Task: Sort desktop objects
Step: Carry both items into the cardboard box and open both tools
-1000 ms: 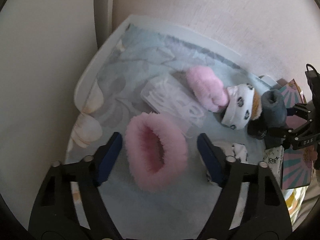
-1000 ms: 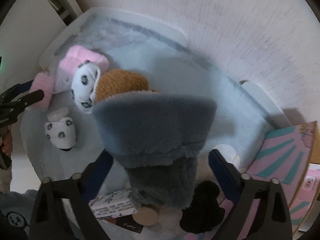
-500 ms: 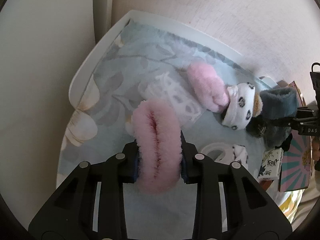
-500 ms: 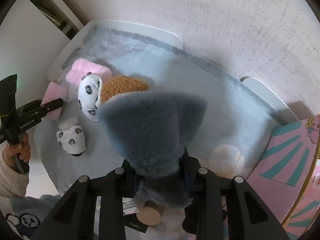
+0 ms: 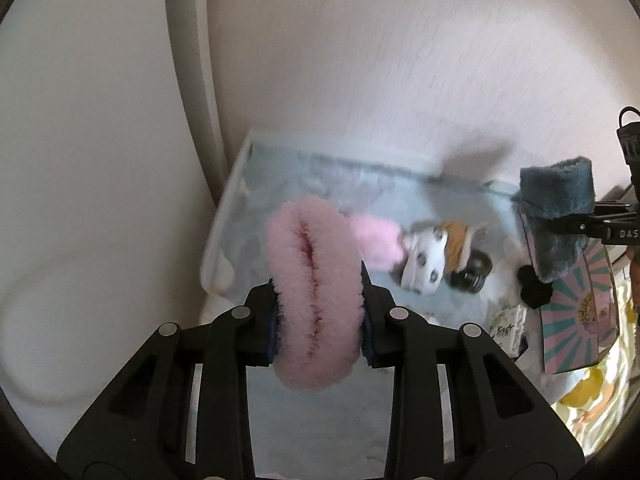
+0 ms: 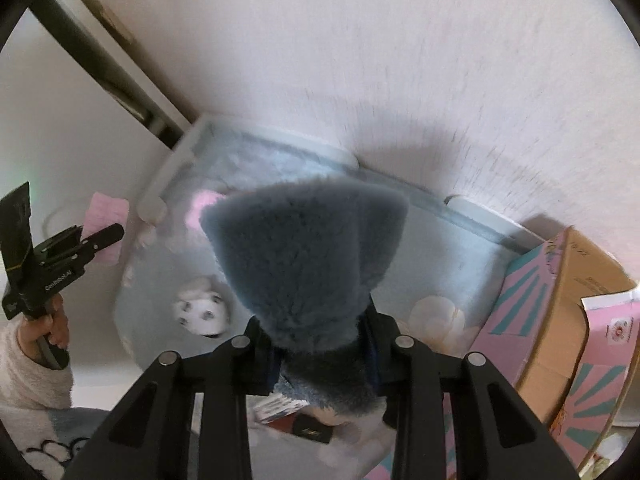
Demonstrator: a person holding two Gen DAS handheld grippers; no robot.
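Observation:
My left gripper [image 5: 320, 334] is shut on a fluffy pink cuff [image 5: 316, 296], squeezed flat between the pads and held above the blue desk mat [image 5: 280, 184]. My right gripper [image 6: 324, 354] is shut on a fluffy grey cuff [image 6: 308, 256], also lifted off the mat. In the left wrist view the right gripper [image 5: 600, 228] shows at the right edge with the grey cuff [image 5: 560, 208] hanging from it. In the right wrist view the left gripper [image 6: 84, 240] shows at the left with the pink cuff [image 6: 106, 216], a hand [image 6: 44, 328] below it.
On the mat lie a second pink cuff [image 5: 376, 240], a white panda-print piece with a brown part [image 5: 428, 256], a black pompom [image 5: 534, 288] and another panda-print piece [image 6: 202, 312]. Pink-and-teal boxes [image 6: 532, 312] stand at the right. A small printed box [image 6: 280, 404] lies near the front. A wall rises behind.
Both grippers closed, the left on the pink cuff and the right on the grey one. Both then rose with them, so the desk now looks farther below.

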